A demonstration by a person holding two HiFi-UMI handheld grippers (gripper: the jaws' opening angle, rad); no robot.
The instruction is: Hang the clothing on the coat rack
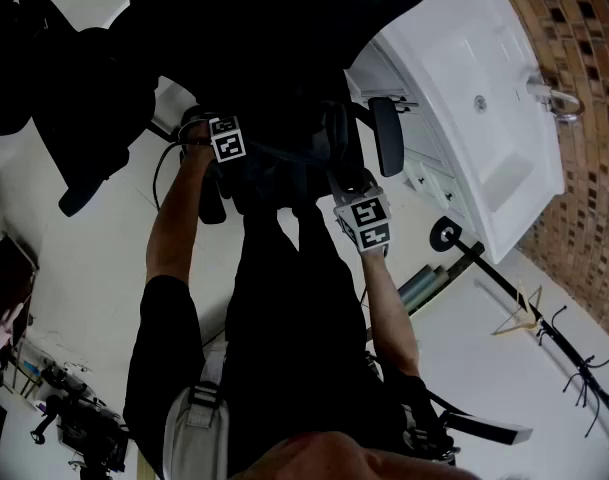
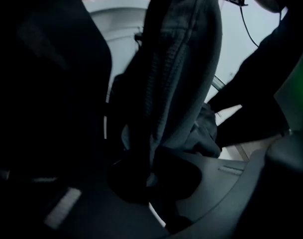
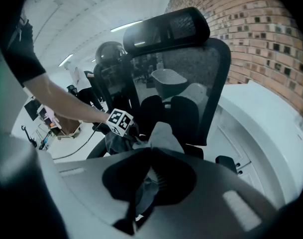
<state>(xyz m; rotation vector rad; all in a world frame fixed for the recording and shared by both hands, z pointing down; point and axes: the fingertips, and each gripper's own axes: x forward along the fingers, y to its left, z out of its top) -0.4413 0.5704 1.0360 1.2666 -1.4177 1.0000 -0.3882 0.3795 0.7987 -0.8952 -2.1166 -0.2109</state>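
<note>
White floor lies underfoot. Close in, the left gripper and right gripper both pinch the dark garment just before the office chair. Beyond that chair, well apart, the coat rack carries no clothing, so the hanging is not yet done.

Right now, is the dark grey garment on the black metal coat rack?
Off: left gripper and right gripper clamp the garment, apart from the rack.

- The clothing hangs from the left gripper on its left and the right gripper on its right, just before the chair.
- A counter stands right of the chair, with a brick wall behind it.
- The coat rack is at near right, with a hanger by it.
</note>
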